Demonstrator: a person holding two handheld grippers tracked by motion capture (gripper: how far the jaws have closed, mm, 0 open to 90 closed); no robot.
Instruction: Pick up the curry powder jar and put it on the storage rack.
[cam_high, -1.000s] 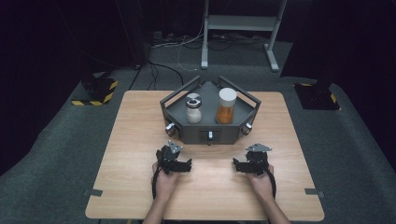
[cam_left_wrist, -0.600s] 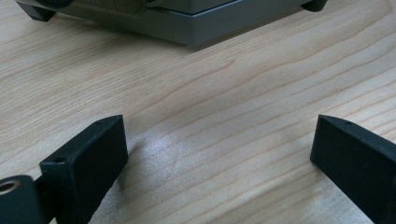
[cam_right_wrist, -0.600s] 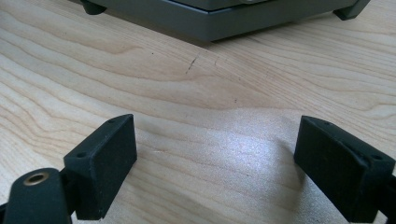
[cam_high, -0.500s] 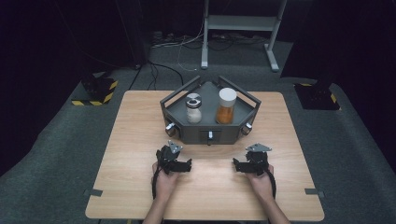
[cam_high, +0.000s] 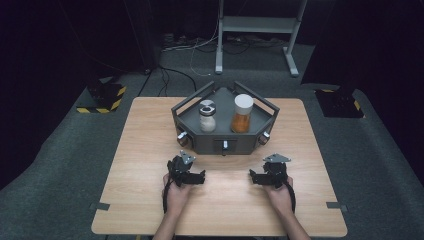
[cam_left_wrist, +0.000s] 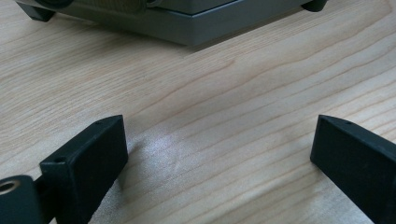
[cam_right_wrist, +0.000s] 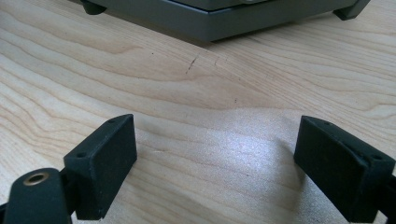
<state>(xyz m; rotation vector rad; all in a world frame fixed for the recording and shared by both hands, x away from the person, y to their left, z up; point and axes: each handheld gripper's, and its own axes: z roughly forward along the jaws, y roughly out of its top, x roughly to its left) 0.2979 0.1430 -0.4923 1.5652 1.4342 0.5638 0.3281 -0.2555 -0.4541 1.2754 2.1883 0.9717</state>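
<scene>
A grey angular tray (cam_high: 197, 141) stands at the far middle of the wooden table (cam_high: 145, 150). In it are a short clear jar with a silver lid (cam_high: 207, 116) and a taller jar of orange contents with a white lid (cam_high: 241, 113). My left gripper (cam_high: 186, 171) rests on the table in front of the tray's left side, held by a hand. Its jaws stand wide apart over bare wood (cam_left_wrist: 219, 140). My right gripper (cam_high: 270, 171) rests before the tray's right side, its jaws also wide apart with nothing between them (cam_right_wrist: 215, 149).
The tray's base (cam_left_wrist: 196, 23) lies close ahead of both grippers, with its small feet (cam_right_wrist: 91, 7) on the wood. Beyond the table are a grey carpeted floor, cables, a metal stand (cam_high: 255, 30) and black-and-yellow blocks (cam_high: 102, 95).
</scene>
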